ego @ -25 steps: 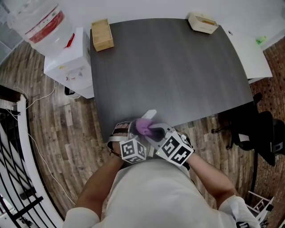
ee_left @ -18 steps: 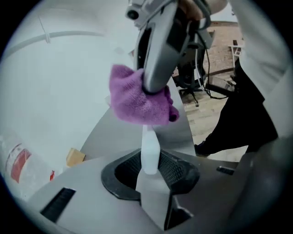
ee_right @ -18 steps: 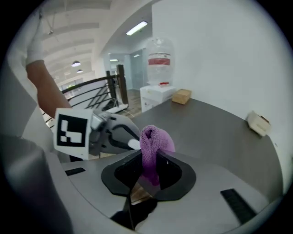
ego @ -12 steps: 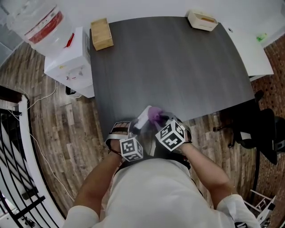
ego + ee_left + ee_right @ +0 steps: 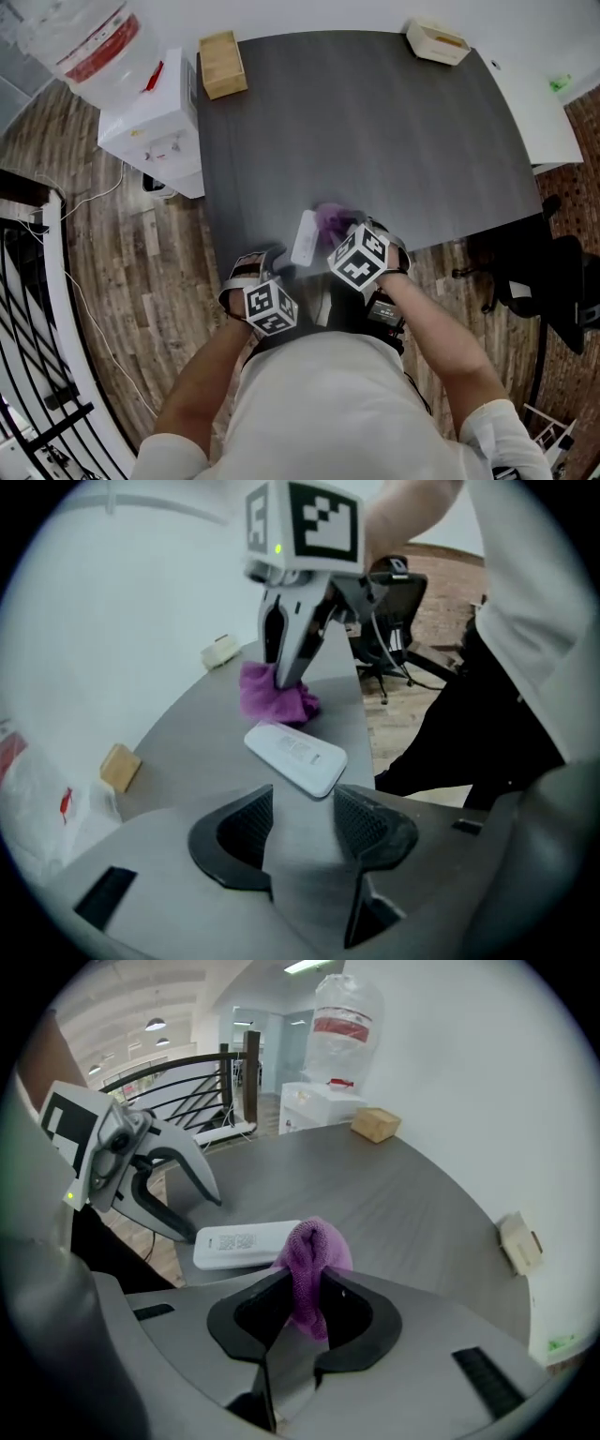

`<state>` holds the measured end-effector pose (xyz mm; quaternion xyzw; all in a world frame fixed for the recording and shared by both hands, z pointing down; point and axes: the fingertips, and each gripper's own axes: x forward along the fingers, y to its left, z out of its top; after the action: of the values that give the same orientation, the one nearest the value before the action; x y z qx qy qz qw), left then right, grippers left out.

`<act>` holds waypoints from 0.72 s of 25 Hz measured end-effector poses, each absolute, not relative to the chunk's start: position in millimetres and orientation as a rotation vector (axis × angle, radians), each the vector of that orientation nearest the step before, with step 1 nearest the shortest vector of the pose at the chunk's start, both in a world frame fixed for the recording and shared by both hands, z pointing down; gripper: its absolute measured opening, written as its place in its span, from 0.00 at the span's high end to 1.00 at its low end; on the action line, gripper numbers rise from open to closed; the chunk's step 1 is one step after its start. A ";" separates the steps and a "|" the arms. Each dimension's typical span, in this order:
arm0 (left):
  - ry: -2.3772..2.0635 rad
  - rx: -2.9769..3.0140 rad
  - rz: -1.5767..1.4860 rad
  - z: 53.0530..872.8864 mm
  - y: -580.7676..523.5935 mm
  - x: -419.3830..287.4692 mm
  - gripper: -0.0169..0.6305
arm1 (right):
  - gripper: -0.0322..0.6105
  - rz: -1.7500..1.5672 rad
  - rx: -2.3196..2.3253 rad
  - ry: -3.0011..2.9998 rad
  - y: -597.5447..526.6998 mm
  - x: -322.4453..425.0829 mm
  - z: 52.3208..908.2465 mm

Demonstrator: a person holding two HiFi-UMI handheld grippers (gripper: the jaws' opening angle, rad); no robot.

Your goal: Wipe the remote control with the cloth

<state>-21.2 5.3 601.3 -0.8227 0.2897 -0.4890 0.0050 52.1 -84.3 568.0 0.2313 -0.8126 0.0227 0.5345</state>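
Near table (image 5: 394, 122) front edge, remote control (image 5: 306, 238) lying flat, likely light, stiff, slick; best pinching across long sides. Left gripper (image 5: 302, 803) jaws opening, empty. Right gripper (image 5: 305, 1290) clamping soft cloth (image 5: 315, 1246) beside remote control.

The right gripper (image 5: 339, 234) partly hides the cloth (image 5: 327, 217)

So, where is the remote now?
In the head view the remote lies on the table near its front edge, just left of the cloth held by the right gripper.
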 end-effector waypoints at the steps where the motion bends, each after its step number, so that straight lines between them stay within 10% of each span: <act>1: 0.932 -2.596 -1.550 604.4 3.0 -23.7 0.68 | 0.82 0.013 0.567 -1.932 -92.6 50.7 560.5; 18: 1.178 -2.849 -1.442 614.3 8.0 -19.9 0.82 | 0.82 -0.542 0.104 -1.704 -44.2 -5.7 584.1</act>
<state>-19.9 8.0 614.3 -0.8299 0.3431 -0.4202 -0.1304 -5.7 -44.2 584.1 0.0451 -0.7426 -0.2363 0.6250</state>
